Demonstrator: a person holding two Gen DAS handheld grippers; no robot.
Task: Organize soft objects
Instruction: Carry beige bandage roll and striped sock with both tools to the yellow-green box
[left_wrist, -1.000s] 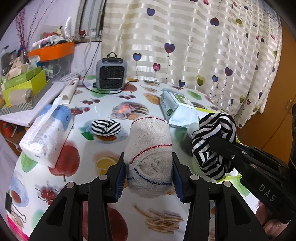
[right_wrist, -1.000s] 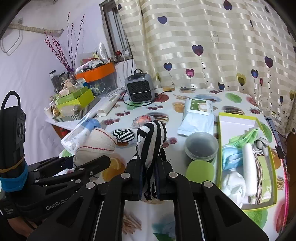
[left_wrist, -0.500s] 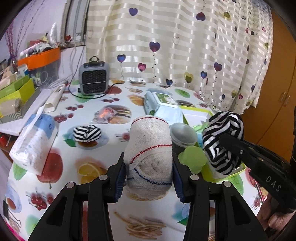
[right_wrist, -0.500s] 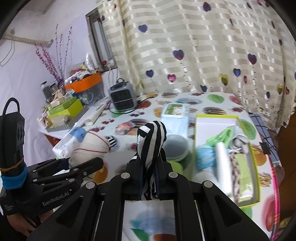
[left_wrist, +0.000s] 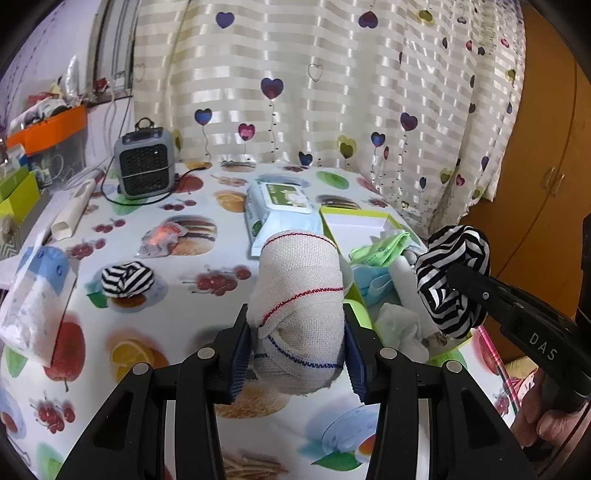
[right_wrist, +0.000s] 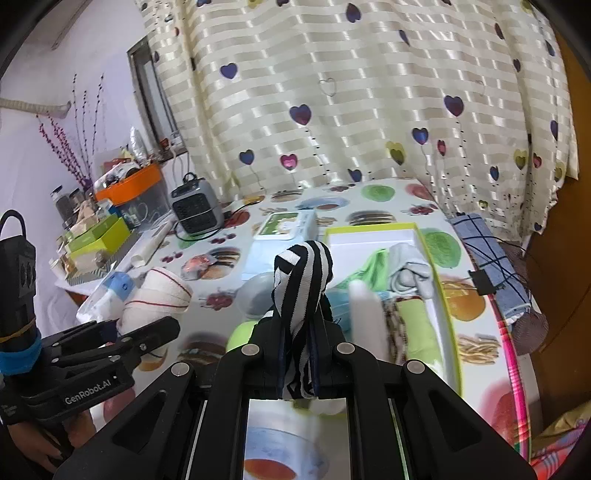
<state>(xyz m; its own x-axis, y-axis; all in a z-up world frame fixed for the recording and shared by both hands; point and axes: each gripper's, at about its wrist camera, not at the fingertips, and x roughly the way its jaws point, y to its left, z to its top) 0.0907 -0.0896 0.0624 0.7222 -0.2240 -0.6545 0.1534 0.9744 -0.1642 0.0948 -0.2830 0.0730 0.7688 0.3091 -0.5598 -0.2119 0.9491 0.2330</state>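
Note:
My left gripper (left_wrist: 297, 350) is shut on a rolled white sock bundle (left_wrist: 299, 306) with red and blue stripes, held above the fruit-print table. My right gripper (right_wrist: 298, 363) is shut on a black-and-white striped sock bundle (right_wrist: 303, 284); in the left wrist view that striped bundle (left_wrist: 452, 280) hangs to the right, over a green-rimmed box (left_wrist: 369, 218). The green-rimmed box (right_wrist: 448, 317) holds several soft cloths and socks. A second striped bundle (left_wrist: 127, 278) lies on the table at the left. The white bundle (right_wrist: 159, 299) also shows at the left of the right wrist view.
A pack of wet wipes (left_wrist: 280, 210) lies behind the box, a small grey heater (left_wrist: 144, 168) with its cord at the back. A tissue pack (left_wrist: 33, 302) sits at the left edge. A grey bowl (right_wrist: 255, 291) and a green lid (right_wrist: 240, 334) lie beside the box. A pink hoop (right_wrist: 511, 365) runs along the right edge.
Both grippers have carried their bundles to the right across the table; the green-rimmed box now lies close in front of both. Neither grip has changed.

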